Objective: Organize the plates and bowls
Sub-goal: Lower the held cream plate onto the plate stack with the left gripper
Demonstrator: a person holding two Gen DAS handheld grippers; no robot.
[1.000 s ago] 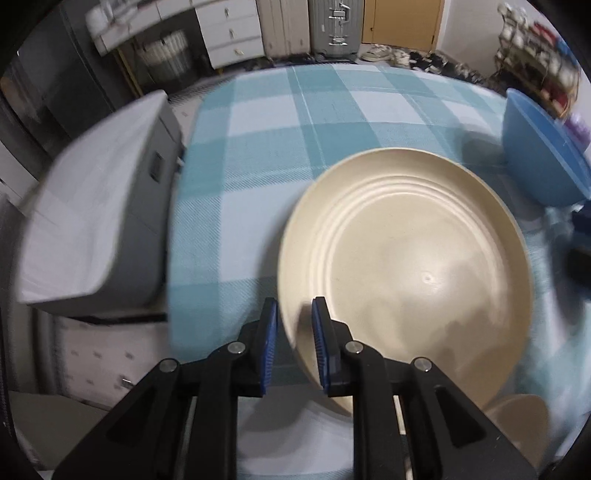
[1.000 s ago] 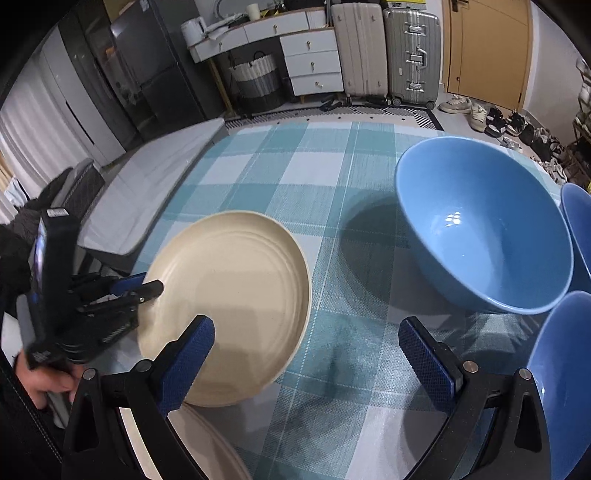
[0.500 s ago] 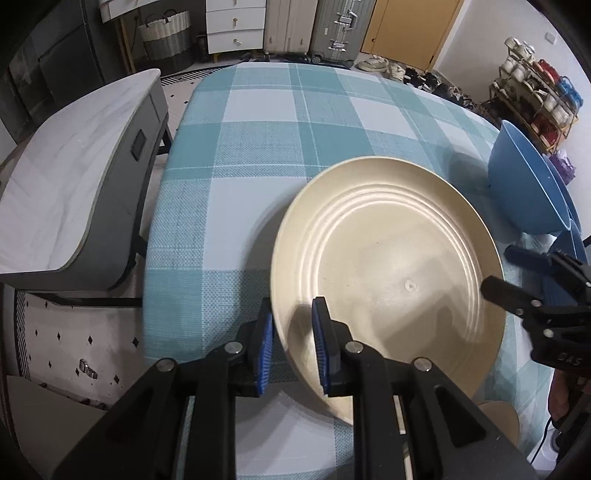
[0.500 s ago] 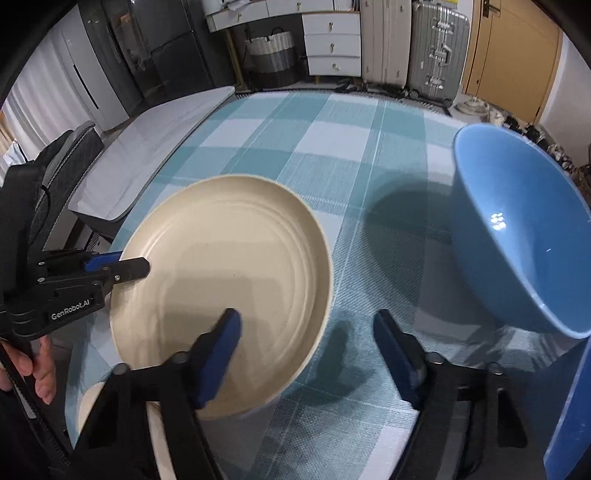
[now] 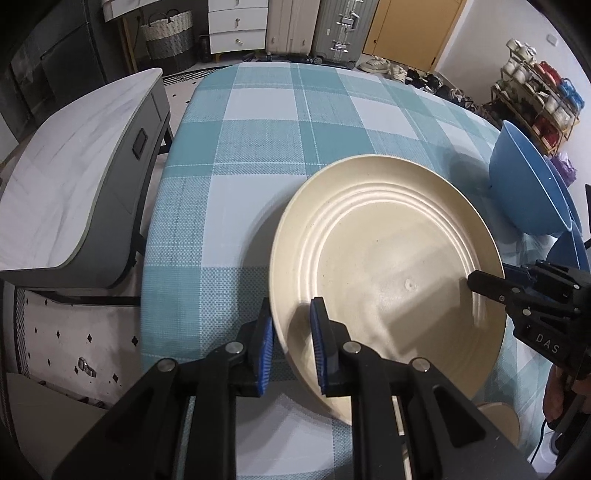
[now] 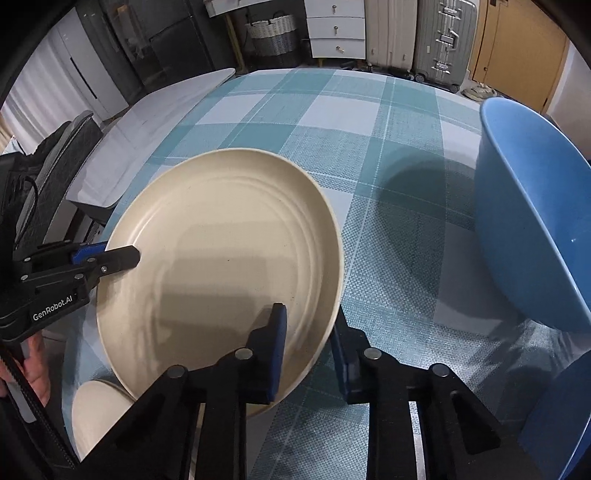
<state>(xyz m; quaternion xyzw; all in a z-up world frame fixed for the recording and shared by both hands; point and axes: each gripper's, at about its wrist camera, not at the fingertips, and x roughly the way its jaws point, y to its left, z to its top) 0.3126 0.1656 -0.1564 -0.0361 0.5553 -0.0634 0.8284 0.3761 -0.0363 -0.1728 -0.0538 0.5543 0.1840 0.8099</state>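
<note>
Two hand-held grippers met at one cream plate point(image 5: 391, 266), which was raised and tilted above the checked surface point(image 5: 280, 122). Left hand-held gripper point(image 5: 291, 343): narrow, its blue pads on either side of the plate's near rim, holding the plate. Right hand-held gripper point(image 6: 308, 350): jaws part closed astride the opposite rim, one finger point(image 6: 275, 347) over the plate's upper face and the other beneath and outside the edge; whether its pads pressed the rim could not be told. In the left wrist view the right hand-held gripper's tip point(image 5: 491, 286) lay over the plate's far-right edge. A large blue bowl point(image 6: 532, 229) stood on the surface to the right of the plate, well apart from it; part of a second blue bowl point(image 6: 554, 424) showed at the lower right. A smaller cream plate point(image 6: 96, 413) lay below the raised one, near the surface's near edge. A grey bench point(image 5: 70, 184) stood beside the surface on the left; suitcases point(image 6: 417, 33) stood against the far wall
</note>
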